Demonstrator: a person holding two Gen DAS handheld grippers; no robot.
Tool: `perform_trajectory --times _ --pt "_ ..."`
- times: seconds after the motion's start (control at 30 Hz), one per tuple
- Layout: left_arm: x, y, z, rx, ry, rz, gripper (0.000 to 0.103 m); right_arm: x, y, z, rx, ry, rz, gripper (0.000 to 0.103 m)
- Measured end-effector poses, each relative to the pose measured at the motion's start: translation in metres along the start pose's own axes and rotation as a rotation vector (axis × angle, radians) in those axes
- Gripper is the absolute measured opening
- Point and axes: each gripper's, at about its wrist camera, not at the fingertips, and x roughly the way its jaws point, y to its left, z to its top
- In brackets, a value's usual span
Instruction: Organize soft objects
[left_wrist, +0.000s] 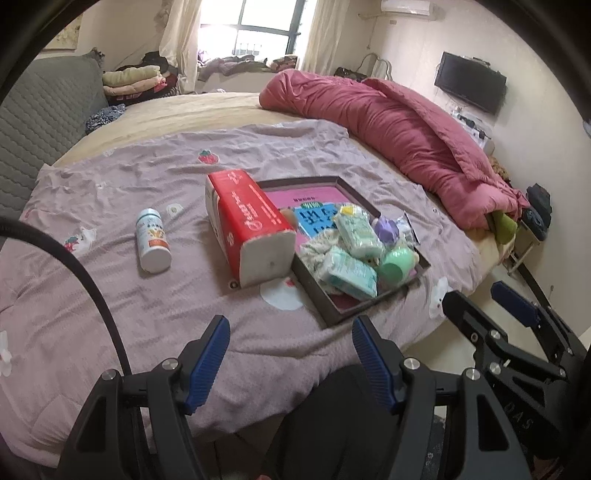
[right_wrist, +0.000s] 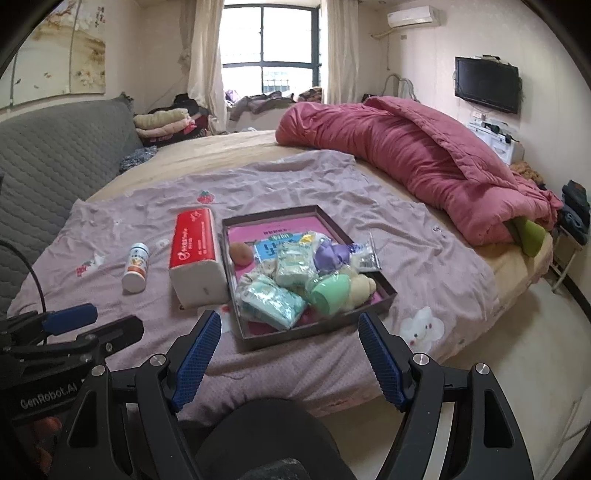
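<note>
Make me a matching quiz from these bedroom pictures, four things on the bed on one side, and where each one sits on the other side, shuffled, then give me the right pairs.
Column one:
1. white bottle
2. red tissue pack
3. green cup
4. pink quilt

Column two:
A. lying inside the shallow tray
B. bunched along the far right side of the bed
C. lying on the purple blanket, leftmost of the small items
D. on the blanket, along the tray's left wall

Pairs: 1-C, 2-D, 3-A, 4-B
</note>
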Motion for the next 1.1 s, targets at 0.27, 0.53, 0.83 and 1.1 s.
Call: perform_trajectory --times 0.27,0.53,0.83,1.1 --pt "0.009 -0.004 -0.008 0.006 0.041 0.002 0.068 0.003 -0.009 -0.006 0.040 0.029 -0.011 0.078" --pt "0.013 -0.006 -0.011 0.005 0.060 0.011 0.068 0.001 -0.015 -0.013 0.053 0.062 -0.010 0.078" --pt "0.016 -0.016 -0.016 0.031 0.078 0.011 0.068 -0.003 -0.018 -0.017 0.049 0.077 -0.003 0.078" --pt "0.016 -0.020 -0.017 0.037 0.076 0.013 0.068 -0.005 -0.019 -0.019 0.054 0.075 -0.007 0.078"
